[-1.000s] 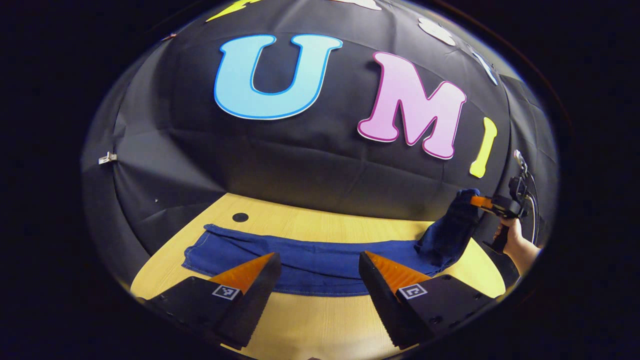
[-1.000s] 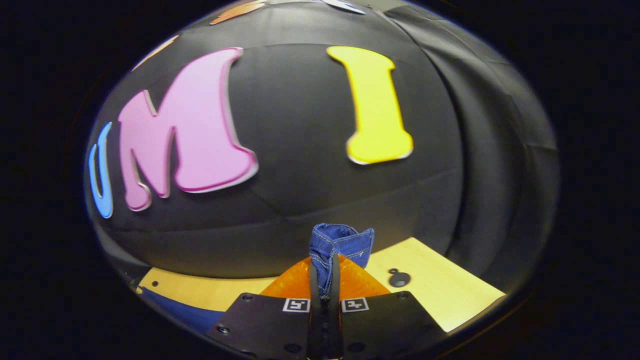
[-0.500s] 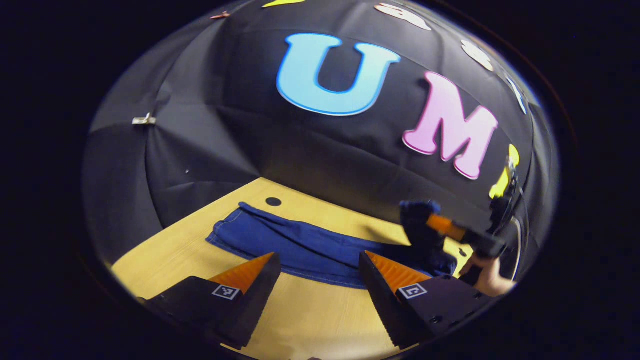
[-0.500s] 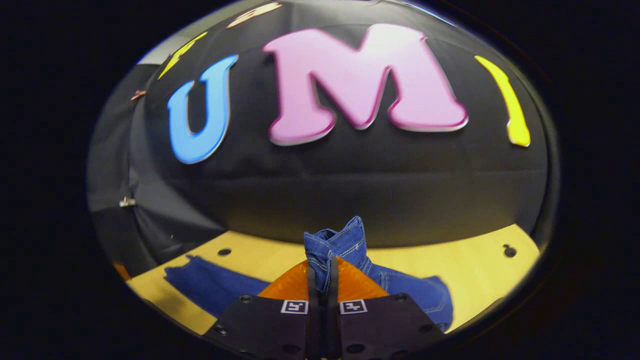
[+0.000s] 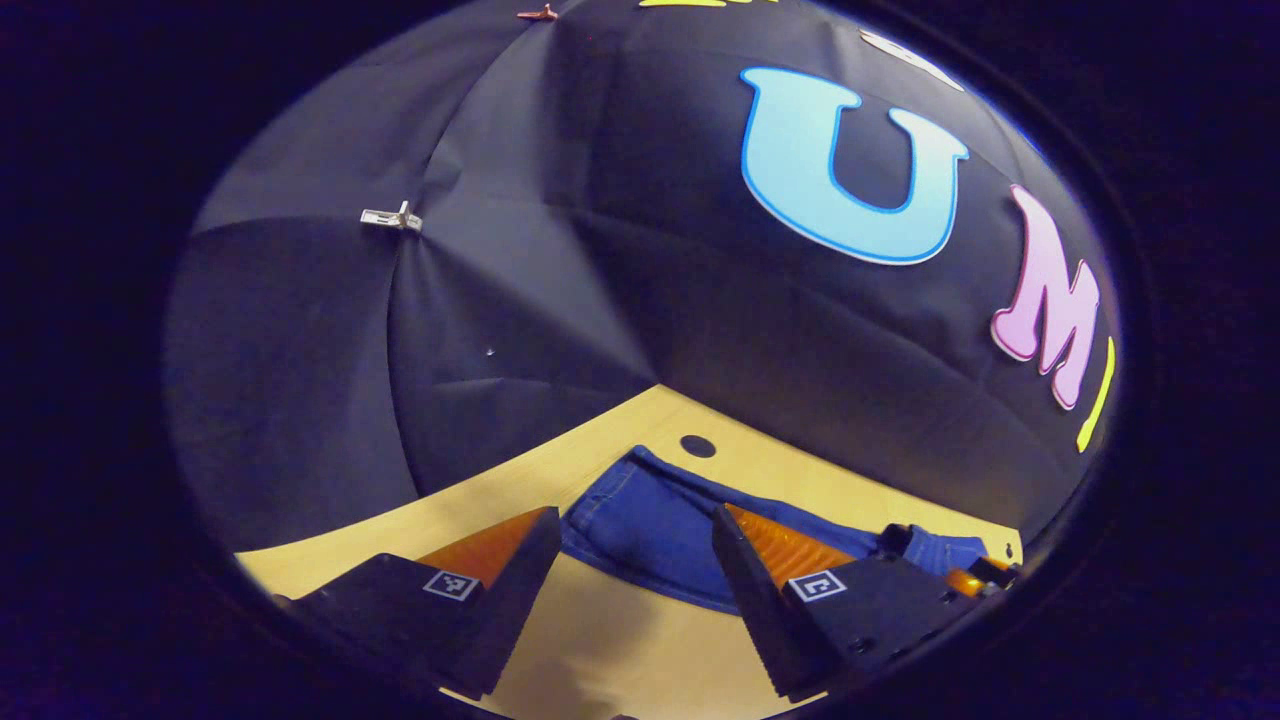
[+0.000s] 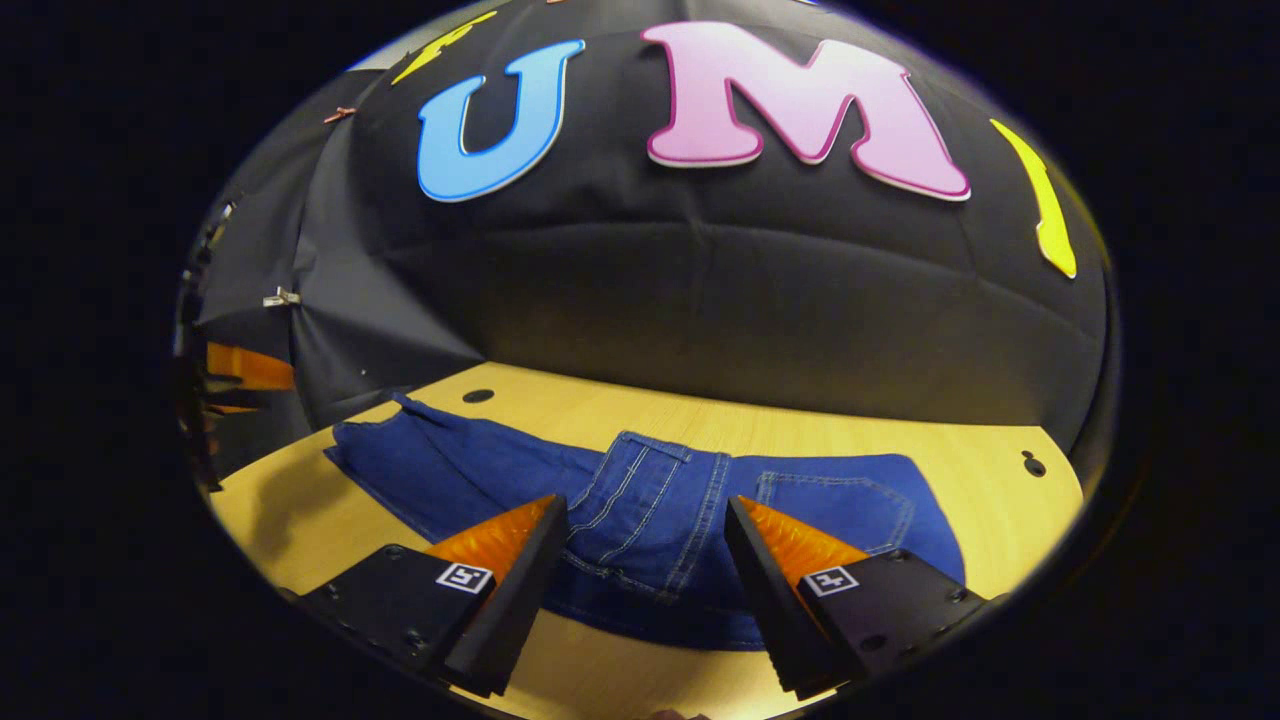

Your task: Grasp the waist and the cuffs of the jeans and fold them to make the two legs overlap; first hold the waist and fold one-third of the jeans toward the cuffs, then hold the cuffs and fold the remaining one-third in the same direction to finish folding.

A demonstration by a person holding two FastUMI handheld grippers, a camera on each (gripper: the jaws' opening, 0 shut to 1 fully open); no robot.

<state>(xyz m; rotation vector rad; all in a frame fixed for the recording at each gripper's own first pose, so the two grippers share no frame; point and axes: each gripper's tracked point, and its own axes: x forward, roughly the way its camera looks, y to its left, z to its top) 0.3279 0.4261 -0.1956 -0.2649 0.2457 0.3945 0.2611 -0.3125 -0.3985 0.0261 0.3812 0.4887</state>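
Right gripper view: right claw (image 6: 645,545) spread wide, fingers apart, nothing between them, poised just above the jeans (image 6: 640,505). Jeans lie flat on the wooden counter (image 6: 840,425), dark blue denim. Waist end is folded over onto the legs; the folded part shows a back pocket (image 6: 835,505) and seam stitching, lying between and beyond the two fingers. The legs stretch away to the left, cuff end (image 6: 375,445) near a small round hole (image 6: 478,396) in the counter. A second hole (image 6: 1033,465) sits near the counter's right edge, well apart from the denim. At far left, part of the other gripper is visible, off the counter's edge.

Left gripper view: left claw (image 5: 635,555) also spread, holding nothing, above bare counter (image 5: 620,640) at the near edge of the jeans (image 5: 640,515). Cuff end lies just beyond the fingertips, close to a round hole (image 5: 697,446). A metal clip (image 5: 390,217) pins the black cloth wall (image 5: 520,300).
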